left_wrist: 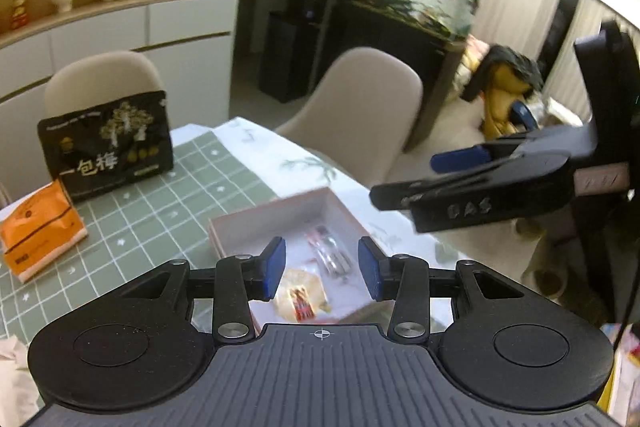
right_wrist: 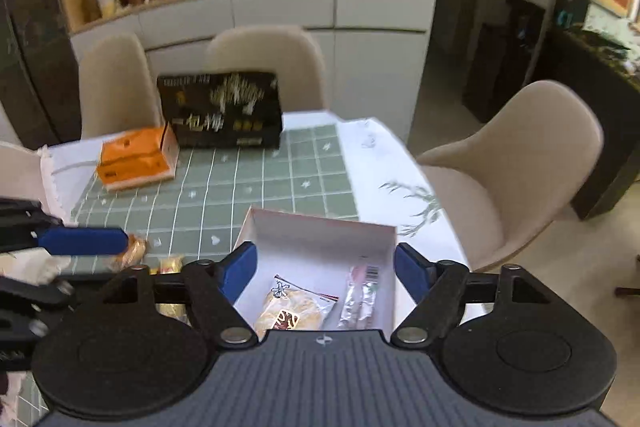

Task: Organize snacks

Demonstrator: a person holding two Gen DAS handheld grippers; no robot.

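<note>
A pale pink open box [left_wrist: 280, 215] [right_wrist: 320, 231] sits on the table near its right edge. Inside lie a round rice cracker in a clear wrapper [left_wrist: 300, 297] [right_wrist: 290, 311] and a slim silver-pink snack packet [left_wrist: 330, 247] [right_wrist: 360, 291]. My left gripper [left_wrist: 322, 269] is open and empty above the box. My right gripper [right_wrist: 326, 271] is open and empty over the box too; it shows from the side in the left wrist view [left_wrist: 400, 187]. More small wrapped snacks [right_wrist: 134, 251] lie on the table left of the box, beside the left gripper's blue finger [right_wrist: 84, 241].
A black plum snack bag [left_wrist: 108, 143] [right_wrist: 222, 111] stands at the table's far side. An orange pack [left_wrist: 38, 231] [right_wrist: 138, 157] lies next to it. Beige chairs [left_wrist: 360, 107] [right_wrist: 516, 163] ring the table. A green checked mat [right_wrist: 260, 183] covers the middle.
</note>
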